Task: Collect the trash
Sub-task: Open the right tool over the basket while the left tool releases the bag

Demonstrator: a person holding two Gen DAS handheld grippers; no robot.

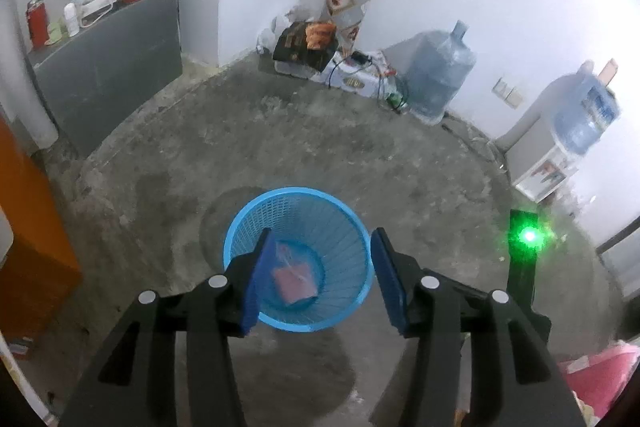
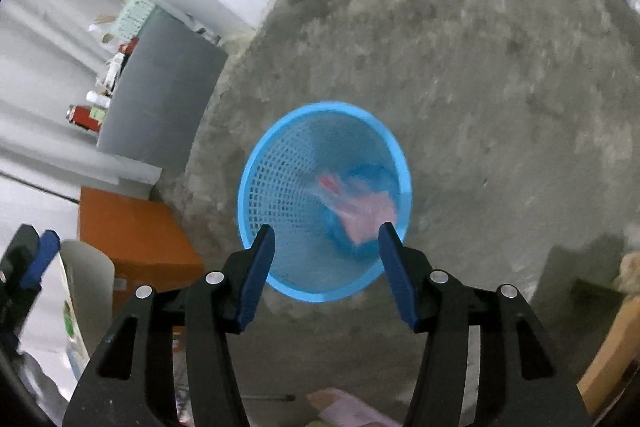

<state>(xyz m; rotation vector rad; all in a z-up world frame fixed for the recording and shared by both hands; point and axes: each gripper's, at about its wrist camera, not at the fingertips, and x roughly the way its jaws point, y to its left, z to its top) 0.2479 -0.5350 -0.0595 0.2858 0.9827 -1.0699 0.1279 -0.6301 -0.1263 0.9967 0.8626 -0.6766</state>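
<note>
Two grippers, left (image 1: 316,277) and right (image 2: 326,273), hang with jaws spread and empty over a blue basket (image 1: 240,227) holding pink wrappers (image 1: 294,281). Only the left view shows water jugs (image 1: 438,75); the right view shows an orange box (image 2: 136,231) beside it.

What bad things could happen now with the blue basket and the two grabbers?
The blue basket stands loose on the rough floor, so the low left gripper or right gripper might knock it over. Then the pink wrapper could spill out. The next piece of trash might miss the rim.
</note>
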